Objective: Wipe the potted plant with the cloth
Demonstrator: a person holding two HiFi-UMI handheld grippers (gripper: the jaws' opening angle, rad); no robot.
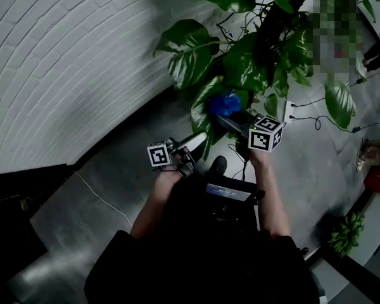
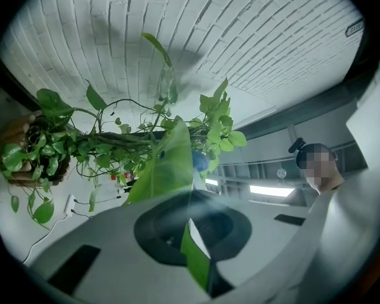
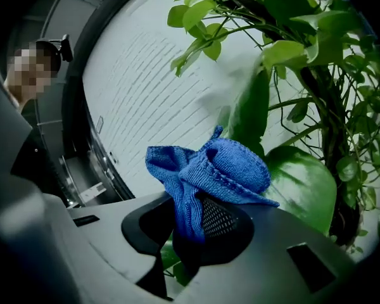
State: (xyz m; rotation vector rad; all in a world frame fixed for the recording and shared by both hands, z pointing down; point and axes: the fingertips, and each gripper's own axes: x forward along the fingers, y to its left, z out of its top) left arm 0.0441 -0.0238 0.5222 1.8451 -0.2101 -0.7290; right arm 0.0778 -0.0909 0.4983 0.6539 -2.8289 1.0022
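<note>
Potted plant [image 1: 253,59] stands just ahead of both claws. On the left, the left gripper [image 2: 191,233] is clamped on the tip of a long leaf [image 2: 166,163] running forward from its jaws; a hard pull could tear it. On the right, the right gripper [image 3: 189,233] pinches the blue cloth [image 3: 218,166], bunched above its jaws near a broad leaf [image 3: 304,189]; bare jaw tips might scrape that leaf.

You stand in a studio-like room: white brick wall [image 1: 63,62] behind the potted plant [image 1: 253,56], grey floor [image 1: 101,192] under it, power strip [image 1: 289,110] beside it.
</note>
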